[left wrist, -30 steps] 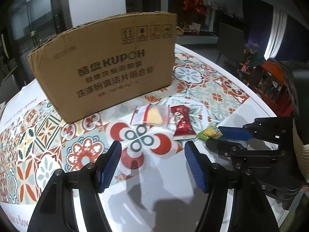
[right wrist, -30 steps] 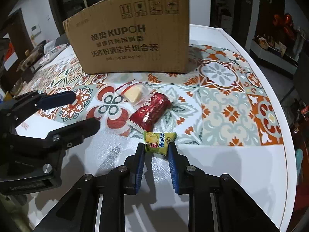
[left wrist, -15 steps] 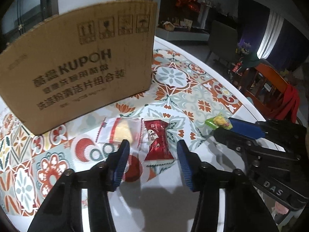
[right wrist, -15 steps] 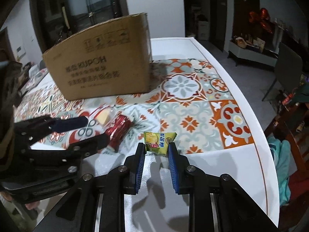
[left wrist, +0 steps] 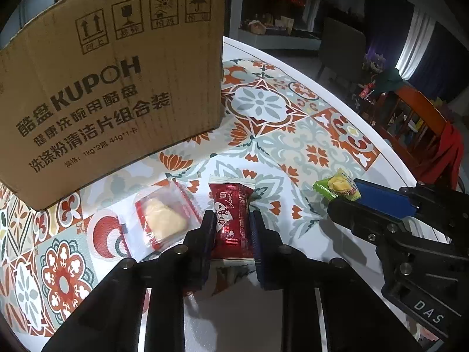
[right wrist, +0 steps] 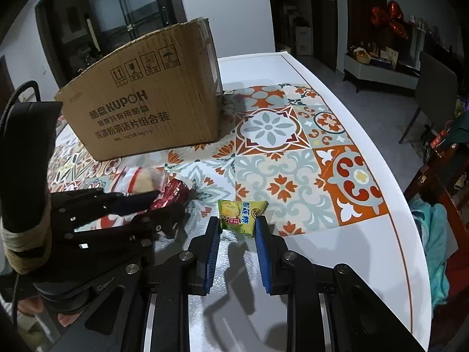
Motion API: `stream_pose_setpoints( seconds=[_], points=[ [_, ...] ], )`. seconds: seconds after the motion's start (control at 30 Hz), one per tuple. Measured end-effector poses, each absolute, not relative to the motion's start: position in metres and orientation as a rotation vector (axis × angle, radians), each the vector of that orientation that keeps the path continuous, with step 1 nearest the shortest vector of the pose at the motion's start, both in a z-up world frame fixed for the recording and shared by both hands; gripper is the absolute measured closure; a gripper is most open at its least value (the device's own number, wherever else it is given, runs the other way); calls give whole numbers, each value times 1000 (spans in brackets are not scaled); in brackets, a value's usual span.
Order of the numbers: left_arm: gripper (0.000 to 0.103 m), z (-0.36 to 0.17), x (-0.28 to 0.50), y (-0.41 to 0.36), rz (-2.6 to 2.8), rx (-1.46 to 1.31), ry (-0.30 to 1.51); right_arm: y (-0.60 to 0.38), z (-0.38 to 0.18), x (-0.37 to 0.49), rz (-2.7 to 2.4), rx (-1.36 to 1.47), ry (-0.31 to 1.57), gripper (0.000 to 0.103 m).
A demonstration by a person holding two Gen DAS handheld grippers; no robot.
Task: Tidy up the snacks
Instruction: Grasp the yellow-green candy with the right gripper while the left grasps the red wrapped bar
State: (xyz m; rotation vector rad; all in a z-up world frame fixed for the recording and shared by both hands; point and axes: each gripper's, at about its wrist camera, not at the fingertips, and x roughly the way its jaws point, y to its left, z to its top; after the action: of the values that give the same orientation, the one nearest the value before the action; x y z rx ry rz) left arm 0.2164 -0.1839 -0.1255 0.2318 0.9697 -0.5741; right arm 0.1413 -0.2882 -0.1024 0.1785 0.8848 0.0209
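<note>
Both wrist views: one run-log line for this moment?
left gripper: closing on red snack pack | right gripper: shut on yellow-green snack pack | clear-wrapped pastry: on table | cardboard box: behind snacks

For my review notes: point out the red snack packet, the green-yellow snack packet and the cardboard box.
red snack packet (left wrist: 231,220), left wrist view, middle of its printed face.
green-yellow snack packet (right wrist: 241,213), right wrist view, centre of its front.
cardboard box (right wrist: 146,111), right wrist view, printed side wall.

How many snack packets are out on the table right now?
3. The clear packet lies nearest the cardboard box; the red packet sits between the closing left gripper pads; the green packet is in the right gripper. The box may hide more.
</note>
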Motion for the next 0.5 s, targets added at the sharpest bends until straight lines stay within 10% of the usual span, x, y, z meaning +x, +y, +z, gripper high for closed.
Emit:
stream_pose_setpoints(
  seconds=[0.5],
  points=[
    [81,-79,196,-155,-562,138,882,-276,-75,136,53,169,846,77]
  ],
)
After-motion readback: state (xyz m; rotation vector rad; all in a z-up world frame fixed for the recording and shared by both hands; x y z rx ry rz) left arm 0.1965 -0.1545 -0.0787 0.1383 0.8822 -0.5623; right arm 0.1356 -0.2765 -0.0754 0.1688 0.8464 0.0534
